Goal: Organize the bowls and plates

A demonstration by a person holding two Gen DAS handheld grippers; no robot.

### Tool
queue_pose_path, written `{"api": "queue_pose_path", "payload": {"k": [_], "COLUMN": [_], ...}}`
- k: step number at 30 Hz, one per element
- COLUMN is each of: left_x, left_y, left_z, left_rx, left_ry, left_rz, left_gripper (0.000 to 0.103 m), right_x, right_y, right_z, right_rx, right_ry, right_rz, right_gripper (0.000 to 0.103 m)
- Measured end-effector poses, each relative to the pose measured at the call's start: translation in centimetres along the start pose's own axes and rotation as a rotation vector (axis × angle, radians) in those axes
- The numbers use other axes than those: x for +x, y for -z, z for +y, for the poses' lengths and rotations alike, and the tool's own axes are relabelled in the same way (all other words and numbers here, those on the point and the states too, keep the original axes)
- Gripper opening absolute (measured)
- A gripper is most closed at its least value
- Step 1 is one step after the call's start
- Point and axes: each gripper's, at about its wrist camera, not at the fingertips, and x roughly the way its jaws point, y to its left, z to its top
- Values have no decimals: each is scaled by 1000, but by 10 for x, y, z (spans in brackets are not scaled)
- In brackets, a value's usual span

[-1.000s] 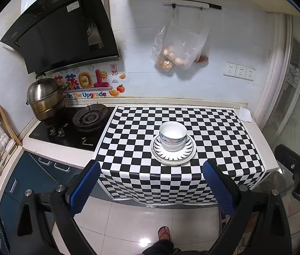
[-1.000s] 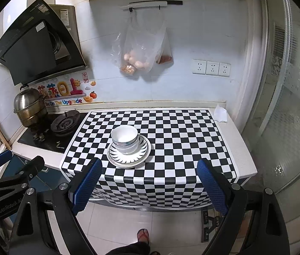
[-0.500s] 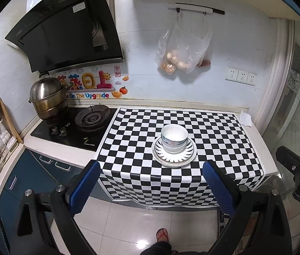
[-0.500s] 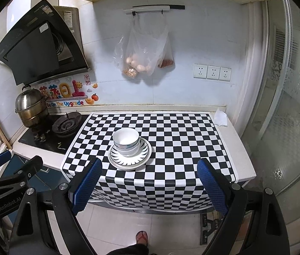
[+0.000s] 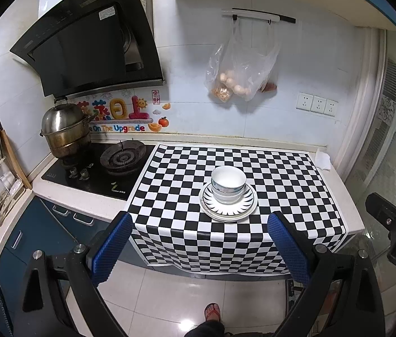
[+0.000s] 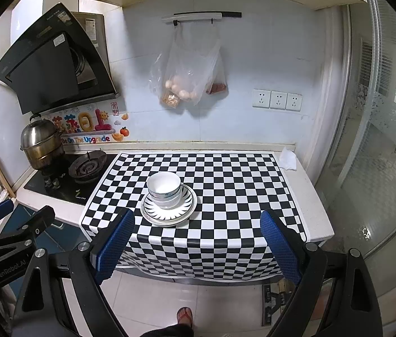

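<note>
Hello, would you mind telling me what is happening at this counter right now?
A person holds a gripper in each hand in front of the checkered counter. Both the left gripper and the right gripper are open and empty, short of the dishes. The bowls sit nested on the stacked plates near the counter's front, and nothing is being touched.

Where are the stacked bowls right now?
The stacked bowls sit on the plates near the checkered cloth's front edge, right of the stove burner.
</note>
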Motion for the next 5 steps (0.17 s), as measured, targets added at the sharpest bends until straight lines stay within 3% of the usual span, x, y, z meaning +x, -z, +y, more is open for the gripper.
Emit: {"api": "queue_pose_path", "payload": {"k": [5], "left_x": [-4], "left_y": [3], "left_z": [-1], "left_rx": [-7], "left_ry": [-8], "left_rz": [-9], "left_gripper": [99], "right_x": [-2], "right_y": [2], "right_z": [-1], "right_rx": [-6], "right_ry": [-3], "right_rz": [3], "right_gripper": [93]}}
